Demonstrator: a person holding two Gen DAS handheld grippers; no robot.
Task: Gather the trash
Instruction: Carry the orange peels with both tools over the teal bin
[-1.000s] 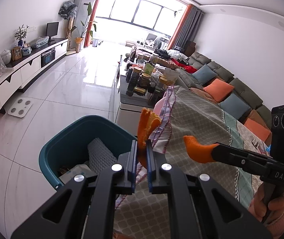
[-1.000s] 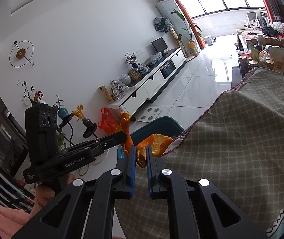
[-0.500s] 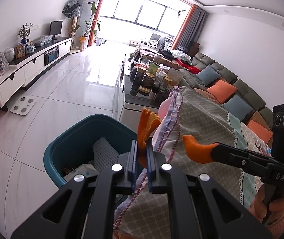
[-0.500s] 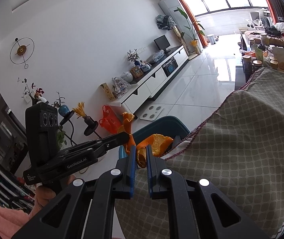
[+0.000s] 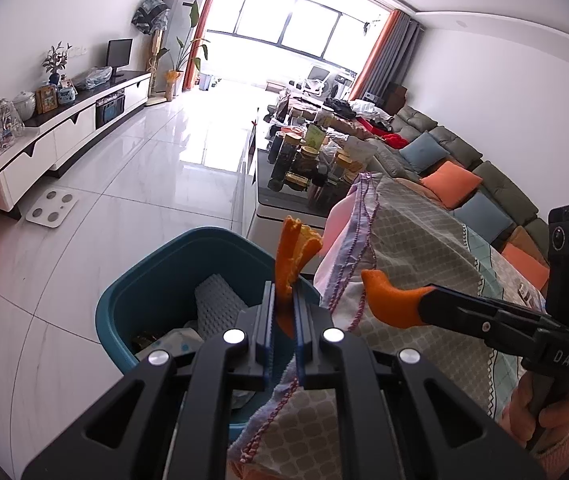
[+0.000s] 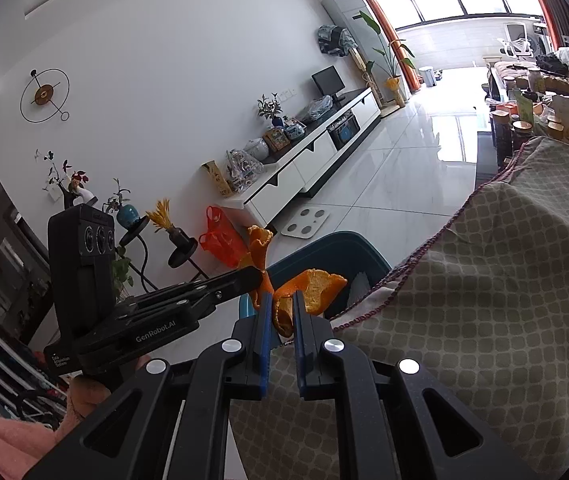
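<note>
Left gripper: fingers narrow, clamped on an upright strip of orange peel, positioned over the near right rim of the teal plastic waste bin. Bin stands on the white tiled floor, just left of the checked grey-green cloth, and contains a grey ribbed foam piece. Right gripper: fingers narrow, pinching a curled piece of orange peel, near the bin over the cloth's edge.

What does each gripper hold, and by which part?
Left gripper: orange peel strip, lower end. Right gripper: curled orange peel, lower edge.
</note>
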